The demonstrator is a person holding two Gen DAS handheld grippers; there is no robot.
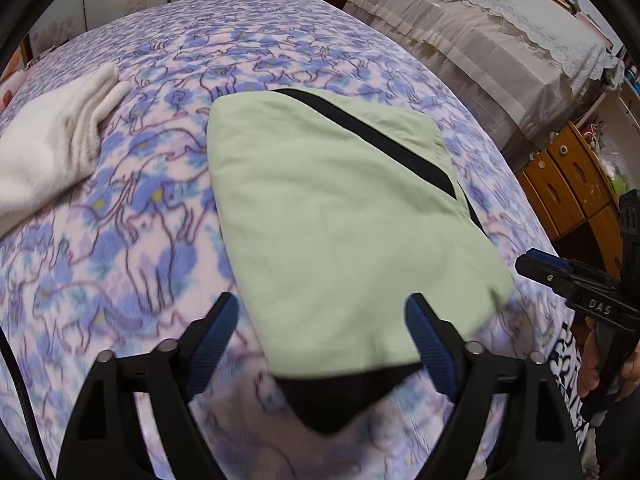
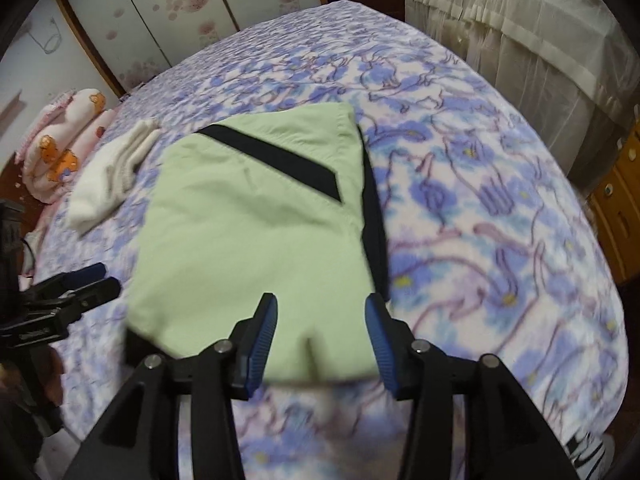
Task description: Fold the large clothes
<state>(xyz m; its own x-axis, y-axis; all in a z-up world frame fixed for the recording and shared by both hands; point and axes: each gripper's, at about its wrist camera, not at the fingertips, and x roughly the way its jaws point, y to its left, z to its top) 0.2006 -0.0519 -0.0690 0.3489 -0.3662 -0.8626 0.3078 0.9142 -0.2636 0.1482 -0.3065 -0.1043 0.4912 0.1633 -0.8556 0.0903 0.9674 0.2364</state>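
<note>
A light green garment (image 1: 332,208) (image 2: 256,240) with a black diagonal stripe lies folded into a flat packet on the floral blanket (image 1: 120,240) (image 2: 500,220). Black fabric shows under its near edge. My left gripper (image 1: 322,304) hovers over the packet's near edge, its jaws wide and its pads clear of the cloth. My right gripper (image 2: 322,300) stands open above the same edge, nothing pinched between its blue pads. Each gripper also shows at the other view's side: the right gripper (image 1: 536,264) and the left gripper (image 2: 100,280).
A folded white knit garment (image 1: 52,148) (image 2: 112,176) lies to the left of the green one. Pink bedding with bear prints (image 2: 64,148) sits at the far left. Cloth-covered furniture (image 1: 500,40) and wooden drawers (image 1: 572,184) stand beyond the bed's right edge.
</note>
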